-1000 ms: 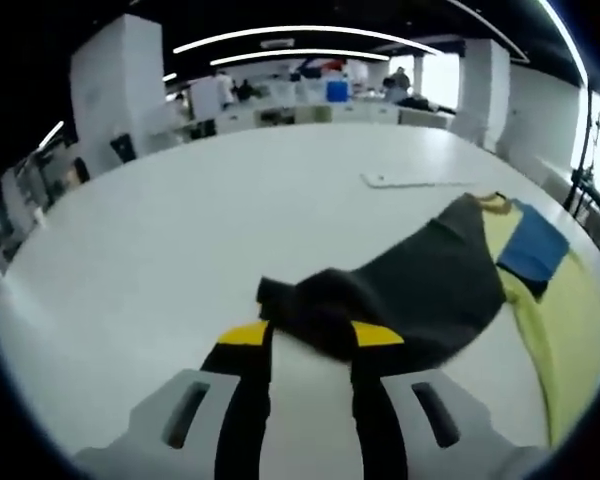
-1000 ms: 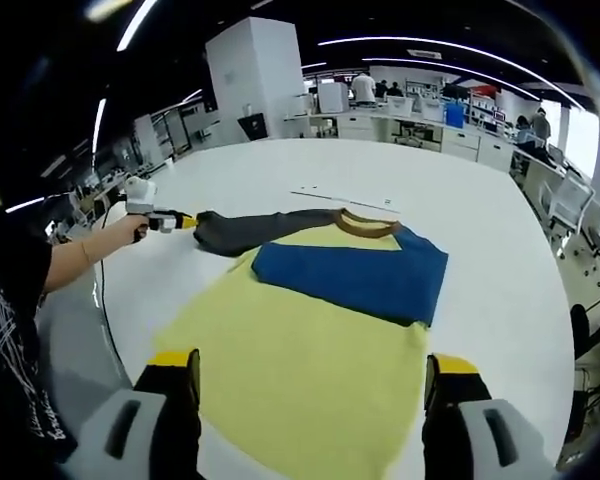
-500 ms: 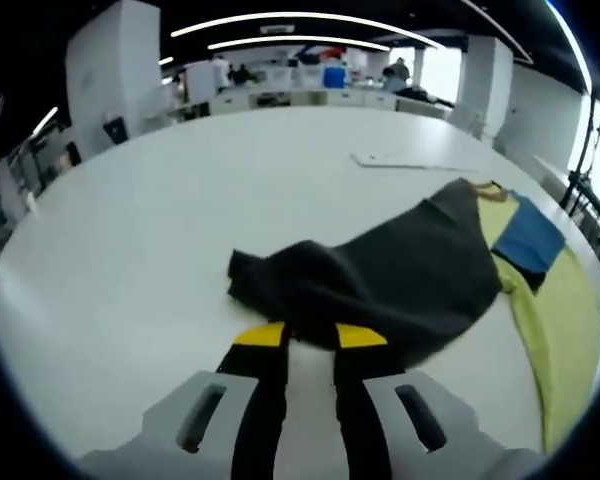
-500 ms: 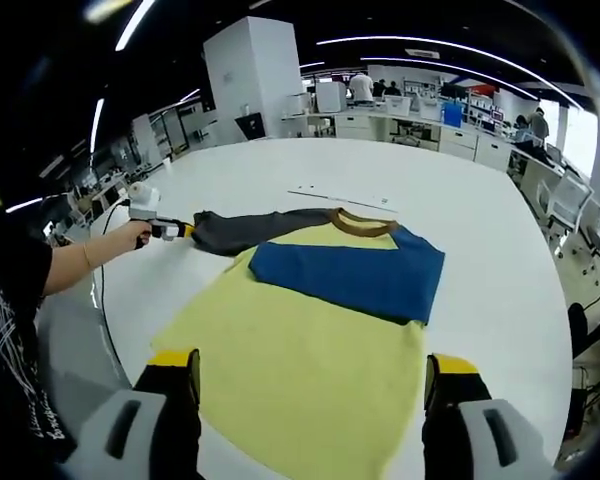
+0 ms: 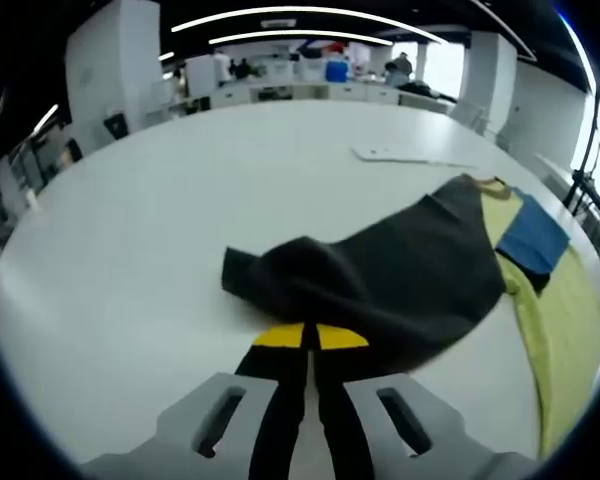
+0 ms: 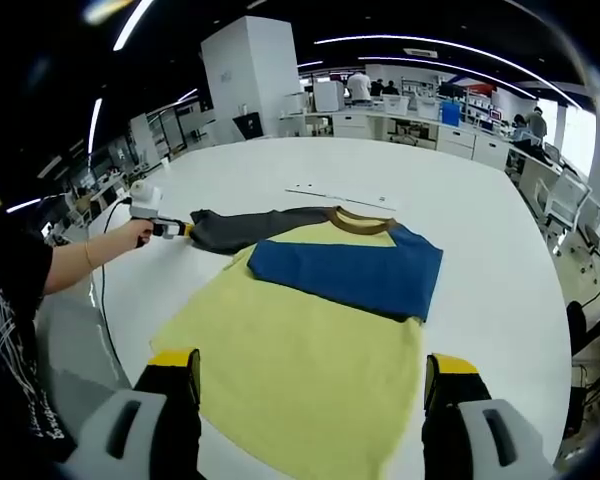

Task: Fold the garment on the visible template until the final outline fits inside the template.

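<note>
On the white counter [image 6: 500,250], the left gripper [image 5: 310,337] pinches the dark sleeve [image 5: 380,280] while the right gripper [image 6: 310,375] hovers wide open and empty; a thin pinch could slip mid-fold.

bare table [image 6: 500,270] all round the garment [image 6: 310,330]

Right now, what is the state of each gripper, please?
Left gripper: closed, at the edge of the dark grey sleeve.
Right gripper: open, holding nothing, above the yellow shirt.
</note>
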`<state>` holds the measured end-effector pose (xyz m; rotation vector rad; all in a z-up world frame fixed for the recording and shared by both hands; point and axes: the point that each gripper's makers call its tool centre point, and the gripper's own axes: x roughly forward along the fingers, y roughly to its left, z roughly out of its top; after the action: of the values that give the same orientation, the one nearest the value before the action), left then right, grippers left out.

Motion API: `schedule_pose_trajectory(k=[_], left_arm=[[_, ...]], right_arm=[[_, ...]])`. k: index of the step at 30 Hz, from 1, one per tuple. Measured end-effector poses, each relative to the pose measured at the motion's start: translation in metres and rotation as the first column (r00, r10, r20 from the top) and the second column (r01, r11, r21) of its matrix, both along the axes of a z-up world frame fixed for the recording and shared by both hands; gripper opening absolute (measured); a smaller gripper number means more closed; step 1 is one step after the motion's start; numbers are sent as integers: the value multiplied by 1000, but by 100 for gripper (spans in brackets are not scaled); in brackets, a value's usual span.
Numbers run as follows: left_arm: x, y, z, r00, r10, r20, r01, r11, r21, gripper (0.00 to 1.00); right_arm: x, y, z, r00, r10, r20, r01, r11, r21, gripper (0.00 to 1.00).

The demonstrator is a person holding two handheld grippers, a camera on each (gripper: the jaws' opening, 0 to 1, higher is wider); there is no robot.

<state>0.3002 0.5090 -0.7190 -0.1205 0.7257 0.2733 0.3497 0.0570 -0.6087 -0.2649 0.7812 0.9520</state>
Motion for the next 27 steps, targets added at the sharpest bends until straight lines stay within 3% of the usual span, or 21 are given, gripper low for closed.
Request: schedule_pose_trajectory(k=[10,27], left_arm=[[-18,12,22,1000,-23,-3,23,999,29,0],[-20,13,6,998,-12,-58,12,1000,4,2]], right_arm=[[-2,3,2,1000,12,5,-12,1000,5,92],[-2,3,8,1000,20,23,-20,1000,12,95]])
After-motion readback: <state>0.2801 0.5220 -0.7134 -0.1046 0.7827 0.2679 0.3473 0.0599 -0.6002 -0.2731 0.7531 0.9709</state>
